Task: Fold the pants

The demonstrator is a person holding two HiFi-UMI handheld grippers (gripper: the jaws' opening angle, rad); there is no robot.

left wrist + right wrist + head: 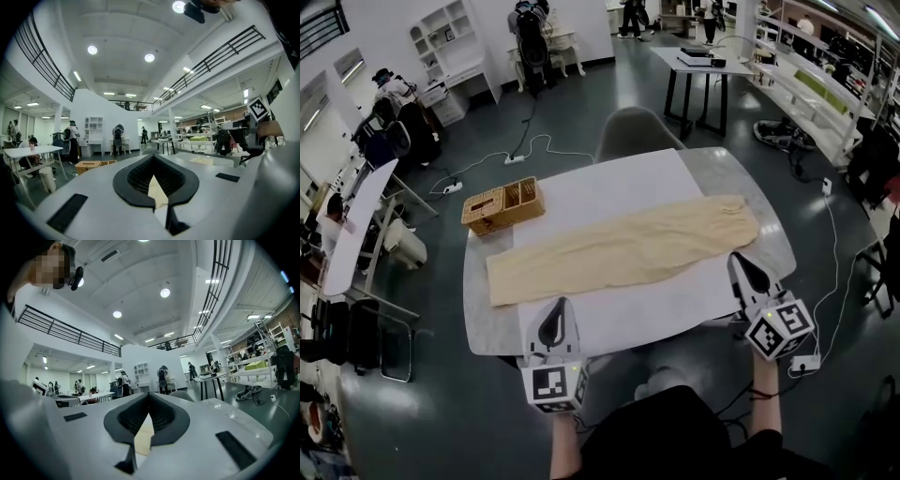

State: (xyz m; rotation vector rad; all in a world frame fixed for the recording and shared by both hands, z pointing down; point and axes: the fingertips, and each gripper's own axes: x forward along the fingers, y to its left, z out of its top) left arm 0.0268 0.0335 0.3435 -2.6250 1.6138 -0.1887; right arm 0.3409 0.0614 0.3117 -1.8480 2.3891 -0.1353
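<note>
Beige pants (pixel 628 246) lie flat as one long strip across the white sheet (pixel 609 187) on the table, from left-front to right-back. My left gripper (pixel 557 305) is shut and empty. It points level over the sheet at the table's front, a little short of the pants' near edge. My right gripper (pixel 739 258) is also shut with nothing in it, its tip right beside the wider right end of the pants. In the left gripper view, the left gripper (pixel 153 157) shows a sliver of beige cloth (pixel 157 192) below its joined jaws. The right gripper (pixel 149 394) shows the same beige sliver (pixel 143 439).
A wicker basket (pixel 502 206) stands on the table's back left corner, just behind the pants' left end. A grey chair (pixel 637 131) is pushed in at the far side. The rounded table edge (pixel 487 328) runs close under both grippers. Cables lie on the floor around the table.
</note>
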